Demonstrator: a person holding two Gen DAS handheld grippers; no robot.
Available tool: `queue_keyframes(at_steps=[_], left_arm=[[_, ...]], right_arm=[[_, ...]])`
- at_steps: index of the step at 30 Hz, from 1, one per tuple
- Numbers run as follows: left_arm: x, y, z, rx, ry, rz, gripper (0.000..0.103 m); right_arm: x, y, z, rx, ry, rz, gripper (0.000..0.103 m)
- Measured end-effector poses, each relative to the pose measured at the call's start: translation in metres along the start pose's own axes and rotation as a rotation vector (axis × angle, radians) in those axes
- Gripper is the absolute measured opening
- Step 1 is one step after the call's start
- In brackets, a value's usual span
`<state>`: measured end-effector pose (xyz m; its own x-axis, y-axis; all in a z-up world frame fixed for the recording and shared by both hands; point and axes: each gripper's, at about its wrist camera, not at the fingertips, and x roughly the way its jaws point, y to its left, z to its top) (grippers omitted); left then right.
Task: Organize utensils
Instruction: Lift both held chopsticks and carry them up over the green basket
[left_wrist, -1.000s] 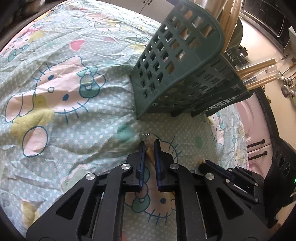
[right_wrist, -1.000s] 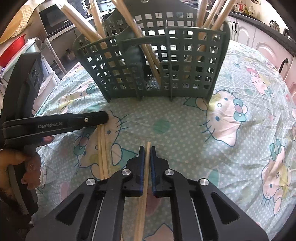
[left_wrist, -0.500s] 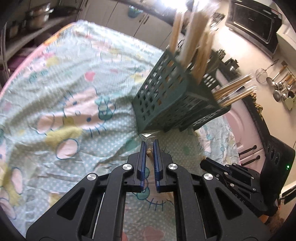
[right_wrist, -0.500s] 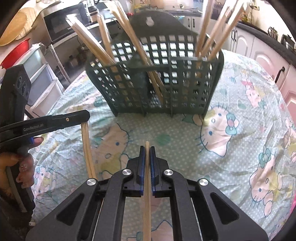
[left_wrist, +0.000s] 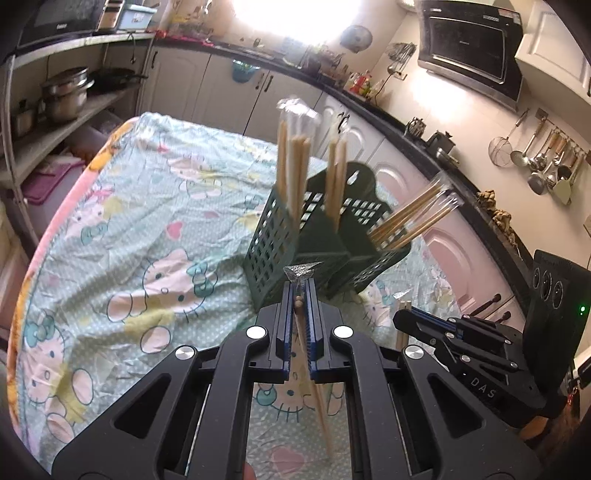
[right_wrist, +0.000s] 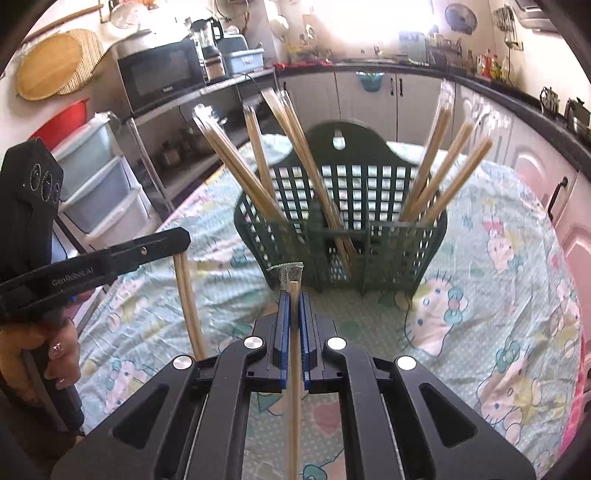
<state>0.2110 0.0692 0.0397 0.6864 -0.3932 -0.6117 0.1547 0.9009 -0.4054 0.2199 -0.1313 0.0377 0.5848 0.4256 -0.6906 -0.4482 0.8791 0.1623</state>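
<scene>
A dark green lattice utensil basket (left_wrist: 325, 240) (right_wrist: 343, 236) stands on the cartoon-cat tablecloth with several wrapped chopstick pairs (right_wrist: 236, 166) leaning in its compartments. My left gripper (left_wrist: 298, 291) is shut on a plastic-wrapped chopstick pair (left_wrist: 314, 384), held in the air in front of the basket. My right gripper (right_wrist: 294, 304) is shut on another wrapped chopstick pair (right_wrist: 294, 387), also lifted, facing the basket's front. In the right wrist view the left gripper (right_wrist: 177, 243) shows at the left with its chopsticks (right_wrist: 188, 295) hanging down.
The cloth-covered table (left_wrist: 147, 229) spreads left of the basket. Kitchen cabinets, a counter and hanging ladles (left_wrist: 535, 162) lie beyond. A microwave (right_wrist: 162, 74) and plastic drawers (right_wrist: 99, 177) stand on the left in the right wrist view. A hand (right_wrist: 55, 354) holds the left tool.
Both grippers have risen from the tablecloth with their chopstick pairs pinched; the basket now sits lower and farther in both views, and the left view has tilted up toward the kitchen.
</scene>
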Motion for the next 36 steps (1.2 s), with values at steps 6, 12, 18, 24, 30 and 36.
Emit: queue_keyframes(at_steps=[6,12,18,24,30,36], left_arm=[[-0.015,-0.018,0.010,0.037,-0.039,-0.025,0.003],[-0.025,-0.036,0.020,0.076,-0.070,-0.043,0.003],[-0.032,-0.052,0.032,0.112,-0.098,-0.057,0.003],[-0.043,-0.067,0.048,0.147,-0.139,-0.063,0.003],[-0.053,-0.081,0.064,0.179,-0.185,-0.065,0.003],[-0.065,-0.093,0.082,0.208,-0.242,-0.056,0.003]], right_arm=[[-0.017,0.004,0.015,-0.020,-0.053,0.006,0.006],[-0.033,0.006,0.023,-0.032,-0.102,0.005,0.006],[-0.050,0.007,0.032,-0.039,-0.152,0.005,0.006],[-0.069,0.006,0.046,-0.045,-0.211,0.001,0.006],[-0.086,0.004,0.060,-0.051,-0.267,-0.009,0.006],[-0.099,0.001,0.073,-0.056,-0.319,-0.022,0.006]])
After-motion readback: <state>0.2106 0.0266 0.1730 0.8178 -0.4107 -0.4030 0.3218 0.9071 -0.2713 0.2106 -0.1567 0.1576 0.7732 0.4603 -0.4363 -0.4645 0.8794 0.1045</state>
